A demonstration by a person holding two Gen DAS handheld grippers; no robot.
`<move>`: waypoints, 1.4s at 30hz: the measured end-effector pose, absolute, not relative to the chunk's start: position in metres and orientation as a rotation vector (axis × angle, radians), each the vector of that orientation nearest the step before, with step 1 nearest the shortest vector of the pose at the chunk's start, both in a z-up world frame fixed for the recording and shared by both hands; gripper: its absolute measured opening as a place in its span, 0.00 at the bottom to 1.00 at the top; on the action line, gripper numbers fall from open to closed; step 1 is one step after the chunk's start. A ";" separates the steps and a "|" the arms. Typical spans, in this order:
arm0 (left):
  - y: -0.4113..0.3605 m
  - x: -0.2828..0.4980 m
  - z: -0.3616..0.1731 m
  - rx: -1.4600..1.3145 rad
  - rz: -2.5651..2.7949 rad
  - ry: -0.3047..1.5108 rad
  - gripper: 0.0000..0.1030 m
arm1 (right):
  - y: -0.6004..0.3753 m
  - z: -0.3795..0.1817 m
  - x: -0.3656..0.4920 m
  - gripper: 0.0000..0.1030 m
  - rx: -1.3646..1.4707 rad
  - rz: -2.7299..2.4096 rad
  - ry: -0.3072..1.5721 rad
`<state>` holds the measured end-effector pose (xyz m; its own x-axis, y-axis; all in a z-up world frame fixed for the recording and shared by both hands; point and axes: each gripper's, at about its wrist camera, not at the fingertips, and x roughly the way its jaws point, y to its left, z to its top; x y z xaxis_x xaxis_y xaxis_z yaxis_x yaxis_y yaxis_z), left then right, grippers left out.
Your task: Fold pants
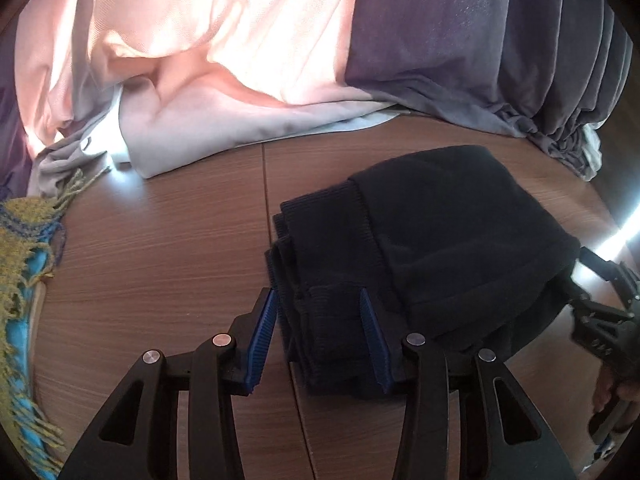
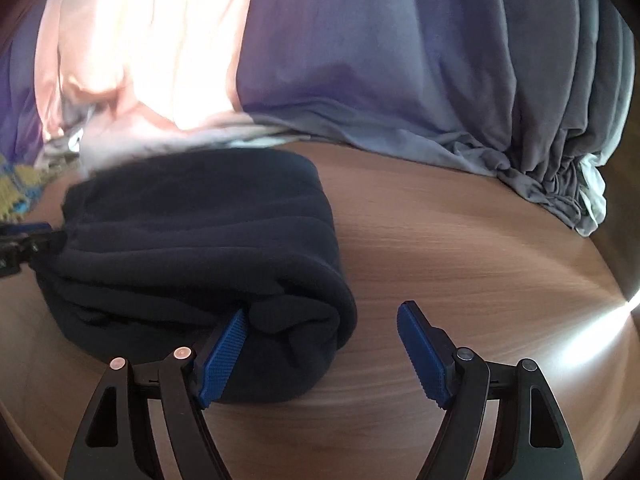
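Observation:
The dark navy pants (image 1: 420, 248) lie folded in a thick bundle on the wooden floor (image 1: 160, 264). My left gripper (image 1: 320, 300) is open, its blue pads on either side of the ribbed cuff end of the bundle. My right gripper (image 2: 324, 314) is open at the bundle's other end (image 2: 192, 248); its left pad (image 2: 224, 356) touches the fold and its right pad stands apart over bare floor. The right gripper also shows in the left wrist view (image 1: 600, 304) at the far right edge; the left gripper's tip shows in the right wrist view (image 2: 28, 236).
A bed draped in pink (image 1: 192, 48) and purple-grey sheets (image 1: 480, 52) runs along the far side, its gathered skirt reaching the floor. A yellow and blue fringed rug (image 1: 24, 280) lies at the left. Bare wooden floor (image 2: 480, 260) lies right of the bundle.

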<state>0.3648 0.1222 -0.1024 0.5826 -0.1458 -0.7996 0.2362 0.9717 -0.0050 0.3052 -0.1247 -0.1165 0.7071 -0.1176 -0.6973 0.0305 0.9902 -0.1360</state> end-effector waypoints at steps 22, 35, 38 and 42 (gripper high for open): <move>0.111 0.361 -0.105 0.213 -0.115 0.918 0.43 | -0.156 -0.116 0.300 0.75 -0.050 -0.078 0.864; 0.104 0.361 -0.109 0.264 -0.078 0.920 0.45 | -0.182 -0.110 0.302 0.74 0.001 -0.170 0.774; 0.105 0.360 -0.109 0.280 -0.083 0.924 0.45 | -0.185 -0.119 0.304 0.74 0.013 -0.194 0.806; 0.104 0.359 -0.110 0.283 -0.088 0.925 0.45 | -0.191 -0.126 0.305 0.74 0.034 -0.195 0.819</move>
<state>0.3590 0.1037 -0.1098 0.6010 0.0468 -0.7979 0.1955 0.9594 0.2035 0.3053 -0.1909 -0.1259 0.6659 -0.1590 -0.7289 0.1856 0.9816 -0.0446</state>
